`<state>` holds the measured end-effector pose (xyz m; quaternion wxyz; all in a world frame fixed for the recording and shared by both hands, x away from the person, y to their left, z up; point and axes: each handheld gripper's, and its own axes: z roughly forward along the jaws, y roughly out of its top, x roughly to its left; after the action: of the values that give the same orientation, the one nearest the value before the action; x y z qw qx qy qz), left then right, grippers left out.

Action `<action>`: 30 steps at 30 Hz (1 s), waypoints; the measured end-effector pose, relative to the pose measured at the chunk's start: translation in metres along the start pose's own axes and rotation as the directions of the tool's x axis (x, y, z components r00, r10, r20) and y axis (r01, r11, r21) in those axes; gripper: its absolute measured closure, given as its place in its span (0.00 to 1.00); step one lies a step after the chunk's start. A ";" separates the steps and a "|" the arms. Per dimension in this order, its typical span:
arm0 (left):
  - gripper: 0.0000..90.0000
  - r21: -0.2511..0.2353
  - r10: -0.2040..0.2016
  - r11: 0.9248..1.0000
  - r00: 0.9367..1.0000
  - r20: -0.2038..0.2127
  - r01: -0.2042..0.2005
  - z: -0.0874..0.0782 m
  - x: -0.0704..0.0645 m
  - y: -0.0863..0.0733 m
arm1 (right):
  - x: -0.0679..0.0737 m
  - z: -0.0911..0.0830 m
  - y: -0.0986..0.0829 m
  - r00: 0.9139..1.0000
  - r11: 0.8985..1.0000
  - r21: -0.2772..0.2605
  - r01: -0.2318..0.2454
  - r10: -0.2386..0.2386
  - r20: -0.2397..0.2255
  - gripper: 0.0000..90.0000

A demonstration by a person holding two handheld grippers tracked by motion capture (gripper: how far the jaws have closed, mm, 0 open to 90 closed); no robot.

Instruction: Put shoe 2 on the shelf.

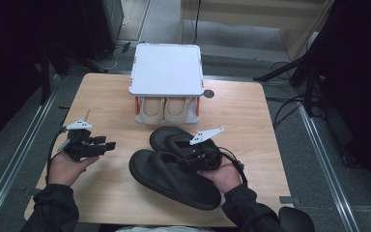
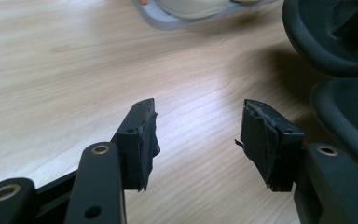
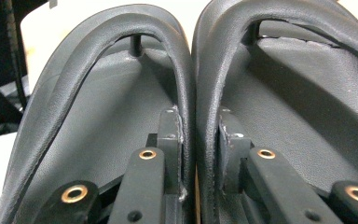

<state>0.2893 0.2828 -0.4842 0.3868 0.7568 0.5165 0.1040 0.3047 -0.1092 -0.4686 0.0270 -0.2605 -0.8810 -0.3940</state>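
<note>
On the left side of the desk [image 1: 111,96], the left claw [image 1: 107,146] is held just above the wood with its jaws apart and nothing between them. In the middle, at the far edge, stands a white rack [image 1: 166,67] with a beige pair of shoes [image 1: 166,109] under it. To the right, two black sandals [image 1: 174,171] lie side by side near the front edge. The right claw [image 3: 199,140] is clenched on their two inner straps [image 3: 200,93], pressing them together.
</note>
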 end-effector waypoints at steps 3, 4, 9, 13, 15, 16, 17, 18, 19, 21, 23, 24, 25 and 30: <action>0.51 0.000 -0.019 1.000 1.000 -0.013 0.019 -0.007 0.002 -0.007 | -0.004 0.003 0.006 0.999 1.000 0.004 0.013 -0.013 -0.031 0.84; 0.51 0.000 -0.019 1.000 1.000 -0.013 0.019 -0.007 0.002 -0.007 | -0.004 0.003 0.006 0.999 1.000 0.004 0.013 -0.013 -0.031 0.84; 0.51 -0.004 -0.035 0.999 0.999 -0.030 0.035 -0.013 0.003 -0.015 | -0.007 0.002 0.023 0.997 0.999 0.005 0.052 -0.052 -0.063 0.84; 0.50 -0.019 -0.037 0.999 0.999 -0.039 0.036 -0.019 0.005 -0.019 | -0.006 -0.004 0.048 0.990 0.994 0.022 0.110 -0.107 -0.096 0.84; 0.50 -0.017 -0.040 0.999 0.998 -0.043 0.039 -0.019 0.005 -0.020 | -0.006 -0.006 0.058 0.987 0.992 0.011 0.123 -0.121 -0.109 0.84; 0.50 -0.017 -0.042 0.999 0.998 -0.046 0.041 -0.019 0.005 -0.020 | -0.005 -0.007 0.063 0.985 0.991 0.007 0.130 -0.129 -0.117 0.84; 0.50 -0.017 -0.041 0.999 0.998 -0.047 0.040 -0.018 0.005 -0.020 | -0.006 -0.009 0.068 0.983 0.990 0.003 0.139 -0.137 -0.122 0.84; 0.50 -0.017 -0.041 0.999 0.998 -0.046 0.040 -0.018 0.005 -0.020 | -0.005 -0.010 0.072 0.982 0.990 0.006 0.143 -0.141 -0.124 0.84; 0.50 -0.014 -0.041 0.999 0.998 -0.045 0.040 -0.017 0.005 -0.020 | -0.005 -0.011 0.076 0.982 0.989 0.003 0.147 -0.146 -0.124 0.84; 0.50 -0.010 -0.039 0.999 0.998 -0.044 0.039 -0.016 0.005 -0.019 | -0.006 -0.013 0.084 0.979 0.987 0.000 0.159 -0.158 -0.130 0.84; 0.50 -0.010 -0.038 0.999 0.998 -0.045 0.037 -0.016 0.005 -0.019 | -0.006 -0.015 0.091 0.976 0.986 -0.005 0.166 -0.165 -0.142 0.84; 0.50 -0.009 -0.035 0.999 0.998 -0.043 0.035 -0.016 0.005 -0.019 | -0.006 -0.016 0.095 0.975 0.986 -0.010 0.167 -0.166 -0.149 0.84; 0.50 -0.008 -0.035 0.999 0.998 -0.043 0.034 -0.015 0.004 -0.019 | -0.006 -0.018 0.099 0.974 0.986 -0.013 0.167 -0.167 -0.153 0.84; 0.50 -0.007 -0.038 0.999 0.999 -0.039 0.038 -0.014 0.004 -0.019 | -0.008 -0.028 0.121 0.972 0.986 -0.038 0.165 -0.169 -0.162 0.84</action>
<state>0.2703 0.2964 -0.4889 0.3812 0.7434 0.5378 0.1131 0.3654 -0.0656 -0.3687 0.0631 -0.1527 -0.8896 -0.4258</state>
